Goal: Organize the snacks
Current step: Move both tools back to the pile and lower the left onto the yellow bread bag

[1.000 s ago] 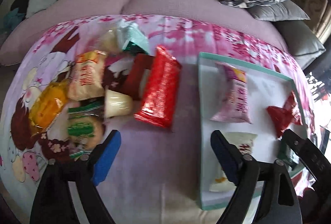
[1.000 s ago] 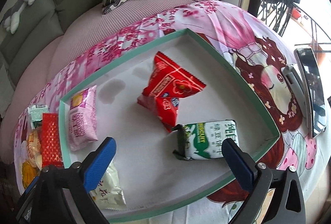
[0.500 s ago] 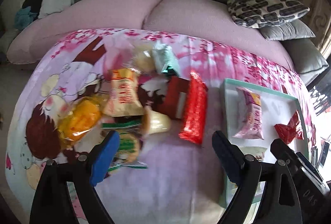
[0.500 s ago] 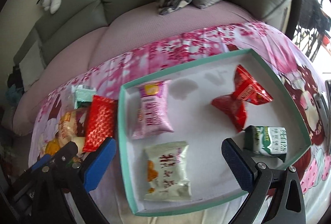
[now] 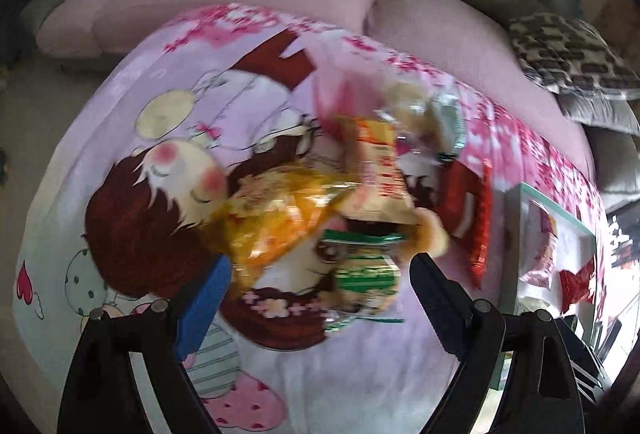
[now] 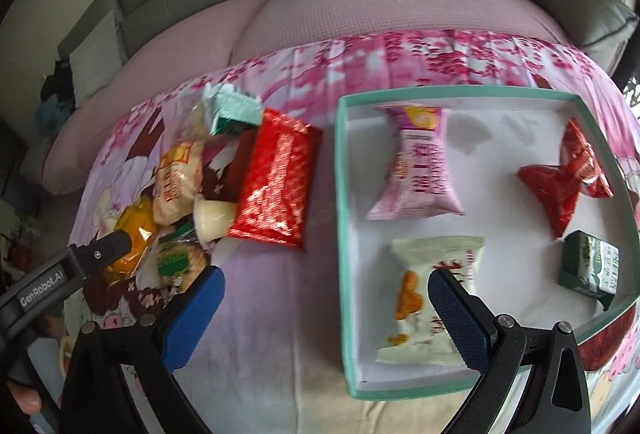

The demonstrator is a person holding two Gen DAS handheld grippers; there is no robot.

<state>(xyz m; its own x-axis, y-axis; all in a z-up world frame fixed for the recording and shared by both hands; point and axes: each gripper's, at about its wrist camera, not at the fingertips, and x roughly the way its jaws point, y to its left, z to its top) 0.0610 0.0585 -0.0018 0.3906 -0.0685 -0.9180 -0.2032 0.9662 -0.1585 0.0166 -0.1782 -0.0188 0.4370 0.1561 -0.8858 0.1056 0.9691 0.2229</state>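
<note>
Both tools empty, jaws wide: left tool (image 5: 320, 288) over the green-striped pack (image 5: 366, 274); we center it, avoiding the orange pack (image 5: 272, 222) at 10 o'clock; right tool (image 6: 326, 308) waits.

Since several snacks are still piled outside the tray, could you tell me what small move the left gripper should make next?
Probably lower the left gripper onto the green-striped packet. Its jaws are open and empty with that packet lying between them, at the near edge of the pile, while the tray has bare floor left.
</note>
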